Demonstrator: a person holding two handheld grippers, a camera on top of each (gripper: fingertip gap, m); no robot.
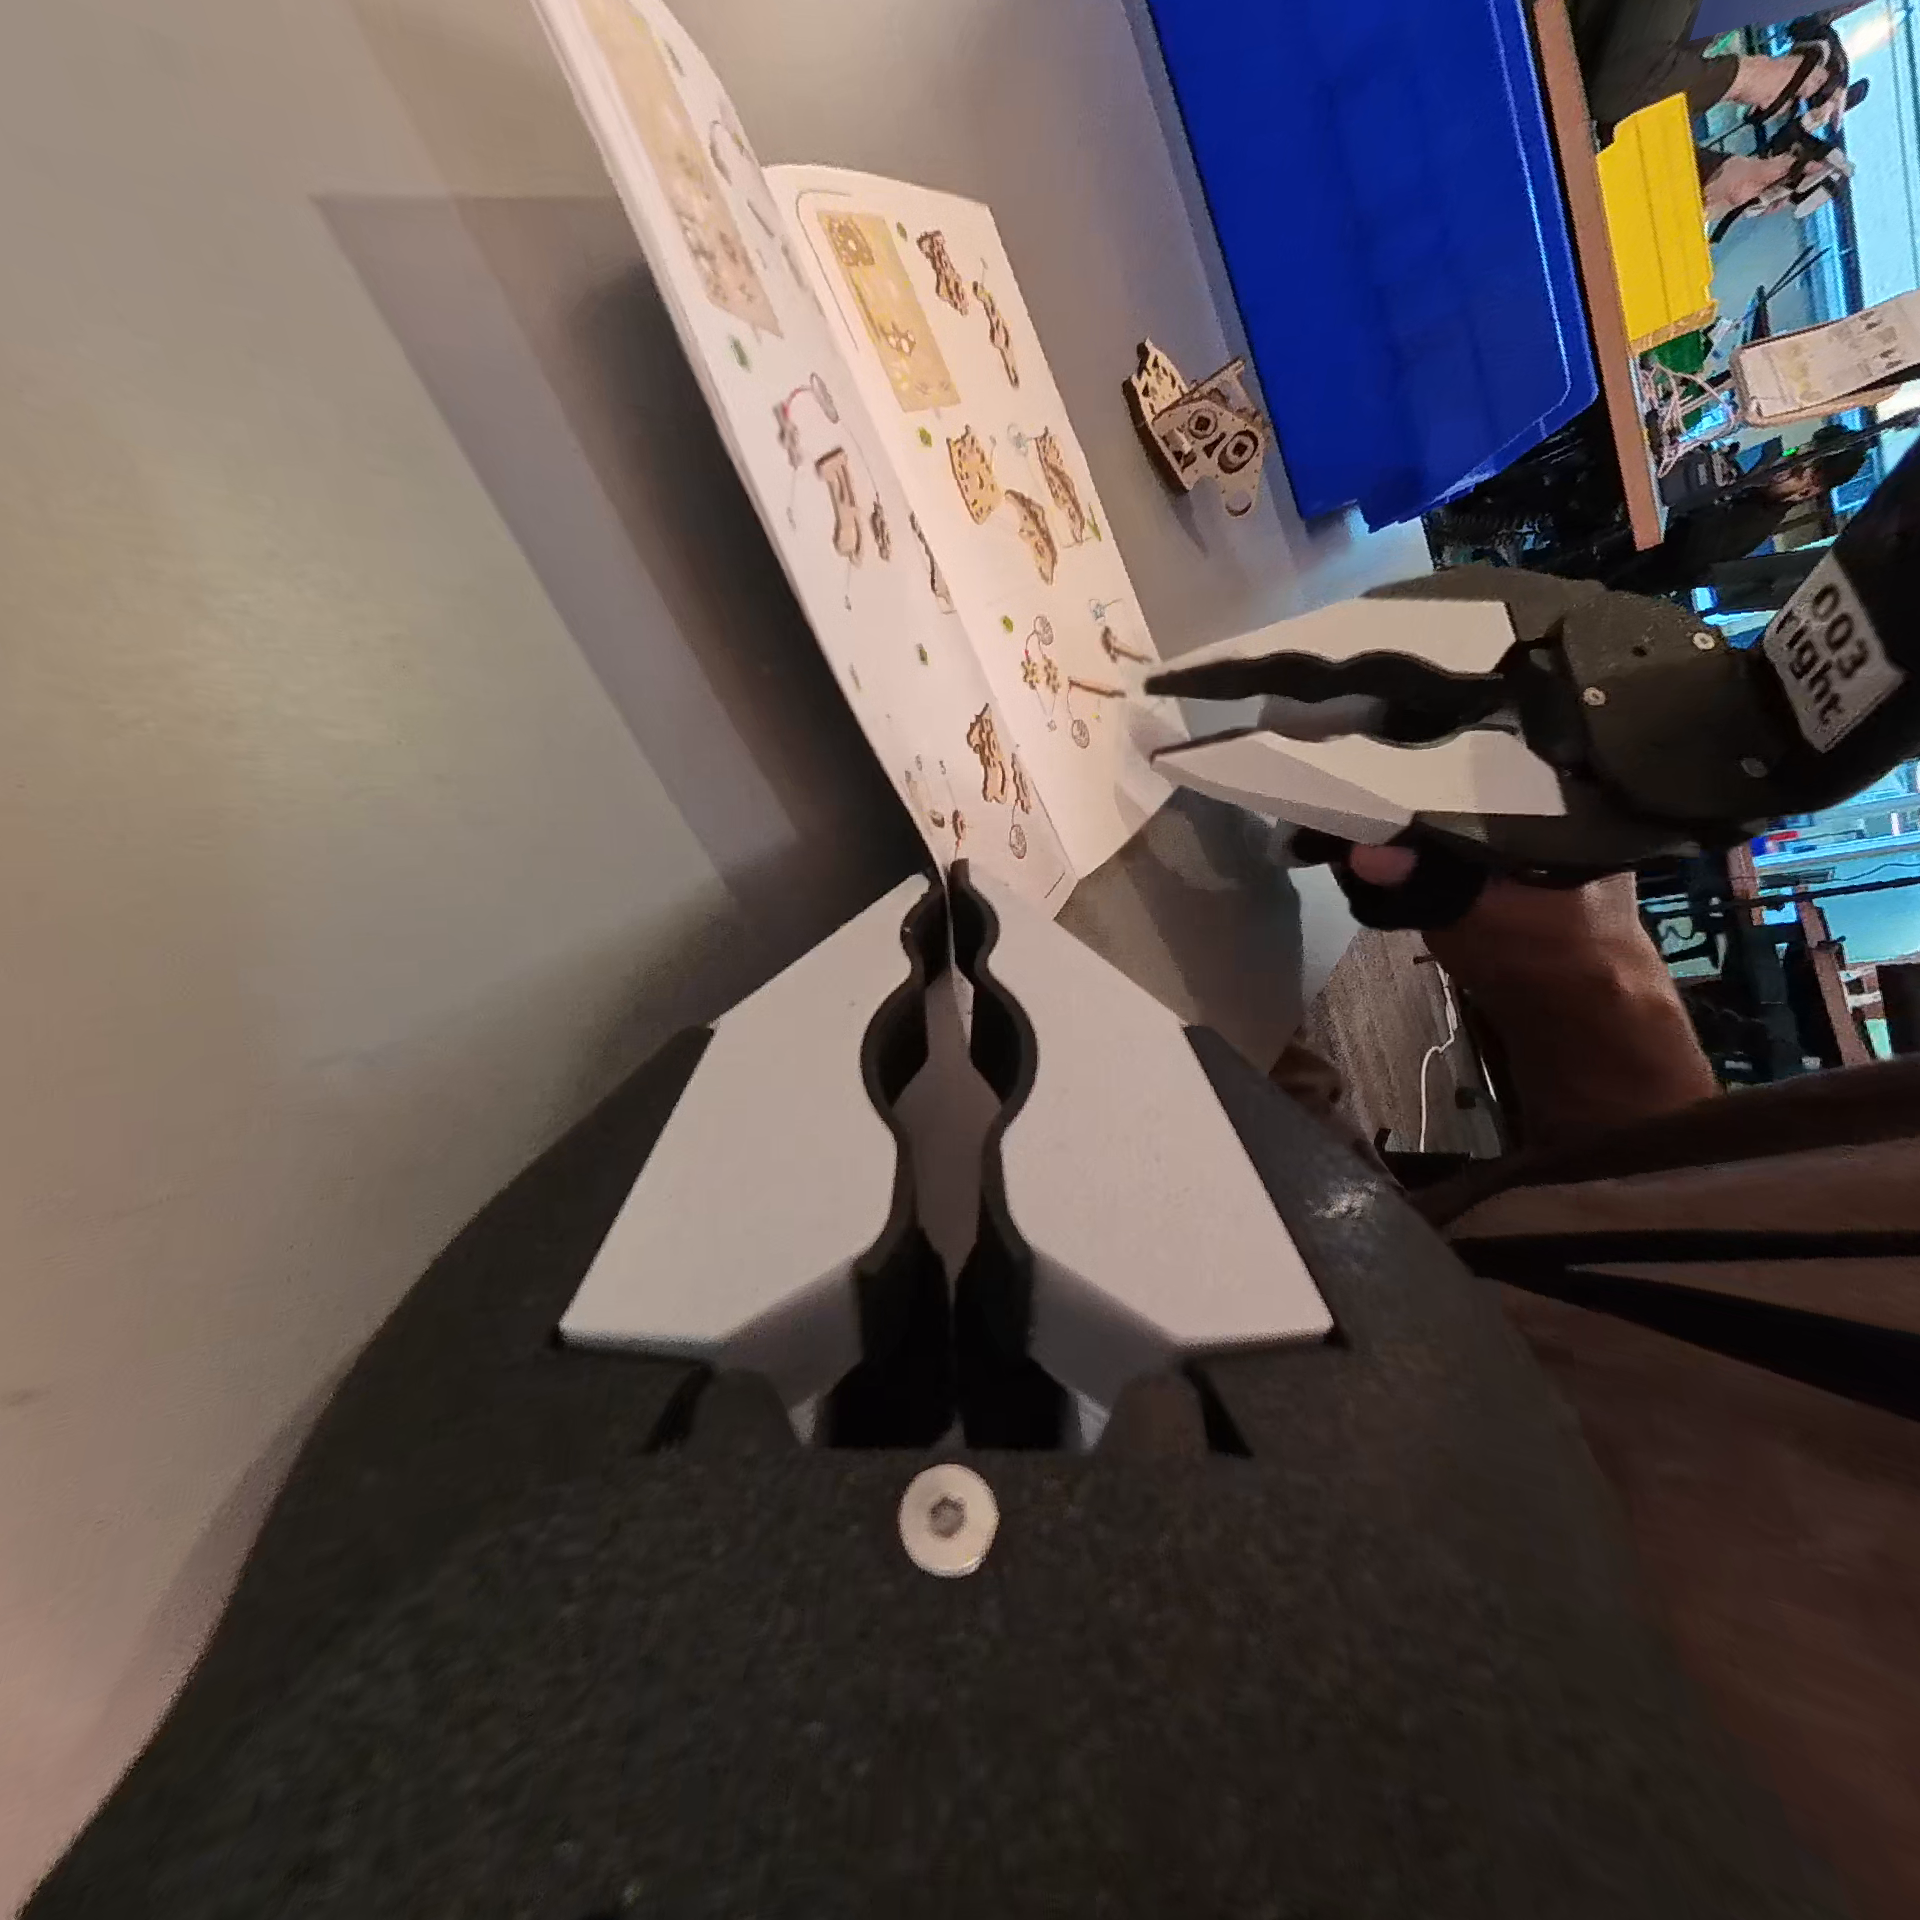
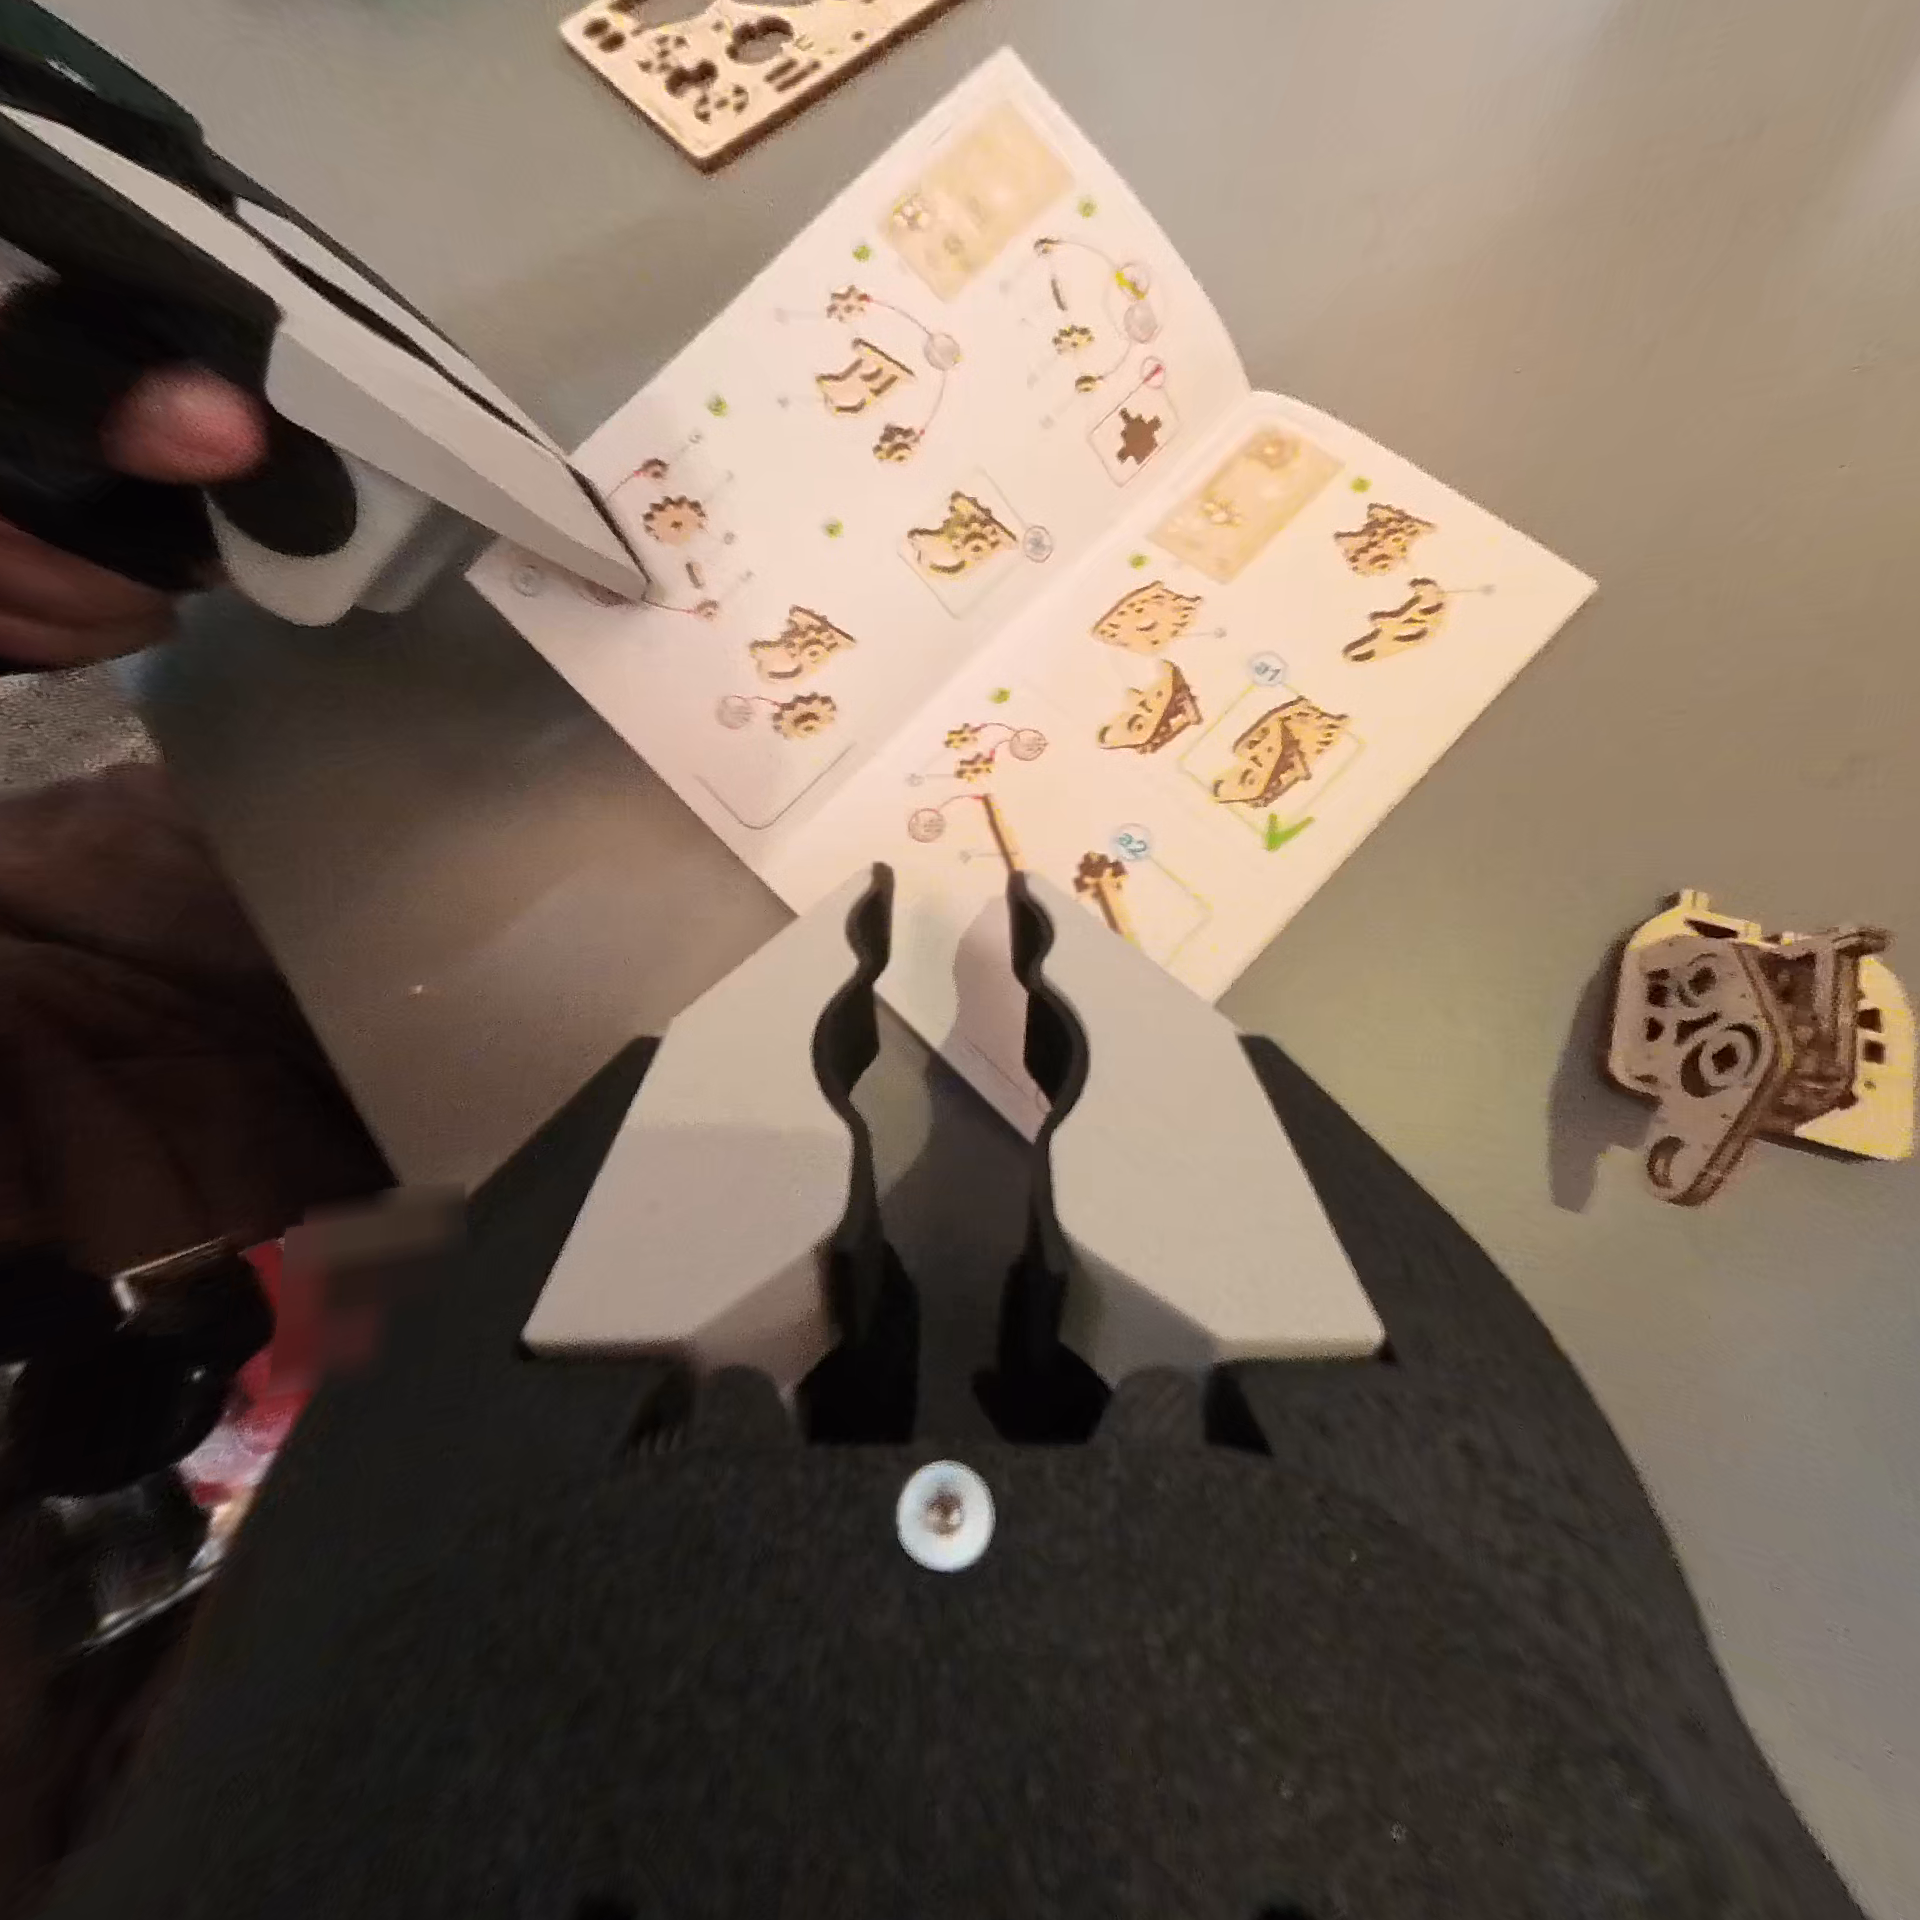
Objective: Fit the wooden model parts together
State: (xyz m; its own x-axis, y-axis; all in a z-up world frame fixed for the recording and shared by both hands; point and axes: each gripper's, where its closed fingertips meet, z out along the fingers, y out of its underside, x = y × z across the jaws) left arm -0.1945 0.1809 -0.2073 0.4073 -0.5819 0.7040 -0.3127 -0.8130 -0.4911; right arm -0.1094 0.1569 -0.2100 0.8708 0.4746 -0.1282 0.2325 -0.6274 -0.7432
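1. Left wrist view: left gripper (image 1: 951,883) is clenching the near edge of the booklet (image 1: 935,499), the thin sheet running straight down between the two pads. The page is standing up off the table (image 1: 260,623) along the line of the fingers.
2. Same view: right gripper (image 1: 1153,717) is coming in from the right, tips slightly apart at the booklet's outer page edge; nothing visible between them.
3. Same view: the part-built model (image 1: 1200,431) is sitting on the table beyond the booklet, beside the blue bin (image 1: 1371,260), well apart from both grippers.
4. Right wrist view: right gripper (image 2: 945,894) is released and empty, tips hanging over the booklet's (image 2: 1039,540) near corner. I cannot tell if they are touching the paper.
5. Same view: the model (image 2: 1756,1049) is lying to the right of the fingers, well apart, across bare table (image 2: 1558,312). Its long axis is running roughly crosswise to the fingers.
6. Same view: left gripper (image 2: 623,566) is pinching the booklet's far-left page. A part sheet (image 2: 727,62) is lying beyond, at the top edge.
7. Judgement: the right gripper is nearer the model and free, so the reach turns on swinging it rightward.
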